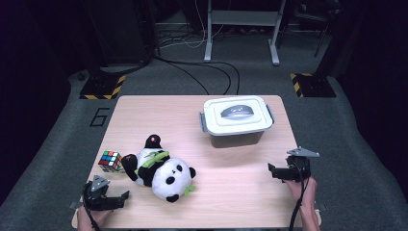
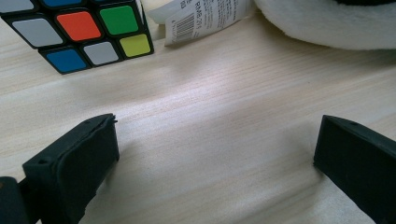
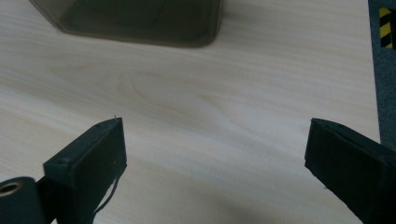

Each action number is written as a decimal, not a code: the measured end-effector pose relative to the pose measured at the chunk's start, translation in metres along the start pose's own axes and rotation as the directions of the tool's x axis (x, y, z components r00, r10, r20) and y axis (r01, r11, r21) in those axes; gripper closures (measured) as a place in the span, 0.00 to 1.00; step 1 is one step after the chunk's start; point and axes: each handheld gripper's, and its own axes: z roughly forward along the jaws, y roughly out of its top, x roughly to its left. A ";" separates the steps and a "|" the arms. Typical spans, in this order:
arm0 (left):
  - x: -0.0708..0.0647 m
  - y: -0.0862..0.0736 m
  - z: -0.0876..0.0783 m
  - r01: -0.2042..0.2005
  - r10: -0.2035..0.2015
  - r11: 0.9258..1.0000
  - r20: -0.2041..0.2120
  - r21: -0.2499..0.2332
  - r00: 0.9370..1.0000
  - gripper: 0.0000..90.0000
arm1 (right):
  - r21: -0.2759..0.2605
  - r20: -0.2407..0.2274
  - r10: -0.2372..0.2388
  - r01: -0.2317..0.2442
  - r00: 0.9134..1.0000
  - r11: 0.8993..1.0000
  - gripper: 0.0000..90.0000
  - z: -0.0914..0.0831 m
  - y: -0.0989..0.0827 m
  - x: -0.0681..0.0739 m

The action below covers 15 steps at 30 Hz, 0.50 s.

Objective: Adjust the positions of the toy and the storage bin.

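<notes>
Wooden table (image 1: 231,192): my landmark.
Left gripper (image 1: 126,196): my jaws spread, empty, near corner.
Panda plush (image 1: 161,172): just beside it, near the Rubik's cube (image 1: 109,161).
Right gripper (image 1: 270,169): jaws spread, before lidded box (image 1: 236,120).

Bare wood lies between the wide-spread jaws of the left gripper (image 2: 217,144). At its 11 o'clock the Rubik's cube (image 2: 81,30) blocks the way; at 1 o'clock the panda plush (image 2: 327,23) and its paper tag (image 2: 201,18) close it off, with a narrow lane between cube and tag. Ahead of the right gripper (image 3: 215,149) the table (image 3: 224,98) runs open up to the lidded storage box (image 3: 140,21) at 11 o'clock.
</notes>
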 end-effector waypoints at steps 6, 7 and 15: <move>-0.001 0.000 0.001 0.010 -0.010 1.000 -0.010 -0.010 1.000 0.00 | -0.026 -0.018 -0.015 0.014 1.000 1.000 0.08 0.003 0.031 -0.001; -0.001 0.000 0.001 0.010 -0.010 1.000 -0.010 -0.009 1.000 0.00 | -0.031 -0.025 -0.015 0.014 1.000 0.999 0.09 0.003 0.034 -0.001; -0.001 0.000 0.001 0.010 -0.010 1.000 -0.012 -0.010 1.000 0.00 | -0.074 -0.034 -0.033 0.030 0.999 0.997 0.22 0.003 0.075 -0.002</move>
